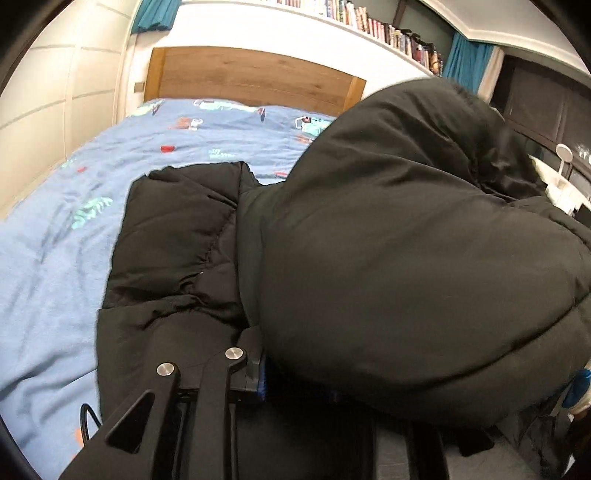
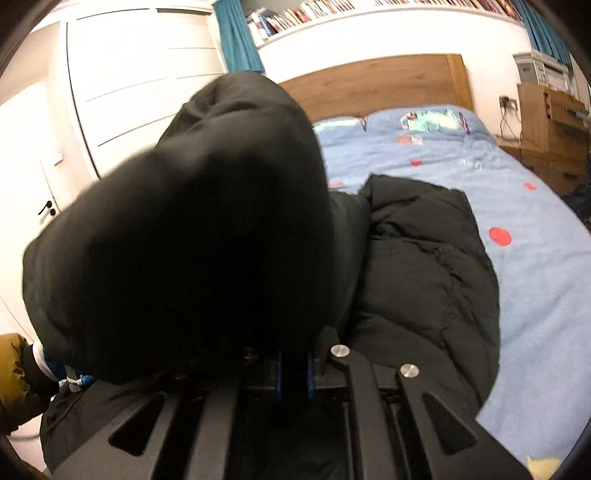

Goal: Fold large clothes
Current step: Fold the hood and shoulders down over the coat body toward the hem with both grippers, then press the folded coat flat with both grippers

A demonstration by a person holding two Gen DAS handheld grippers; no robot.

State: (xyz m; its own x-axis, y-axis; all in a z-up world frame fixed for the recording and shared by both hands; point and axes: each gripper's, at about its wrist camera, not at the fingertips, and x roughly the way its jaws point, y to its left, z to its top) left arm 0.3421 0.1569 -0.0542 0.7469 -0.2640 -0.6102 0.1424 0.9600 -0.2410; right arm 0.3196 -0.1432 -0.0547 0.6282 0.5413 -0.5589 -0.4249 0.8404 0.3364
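Where jacket (image 1: 406, 240) bulges, bed (image 1: 55, 240) hidden.

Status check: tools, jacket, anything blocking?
Right tool shut on black jacket. Left tool mostly hidden under raised jacket fold. Rest on blue bedspread. Nothing blocking.

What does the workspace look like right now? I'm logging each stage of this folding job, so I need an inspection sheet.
Surface: bed with a blue patterned cover, wooden headboard behind.
Job's things: black padded jacket; part lies on the bed, a bulky fold is lifted close to both cameras.
Clutter: nothing seen on the bed besides the jacket.
Grippers: right gripper shut on jacket fabric; left gripper buried in the fabric, its grip cannot be told.
Cables: a black cable by the left gripper; another at the wall socket.
Surroundings: bookshelf, teal curtains, white wardrobe, wooden cabinet.
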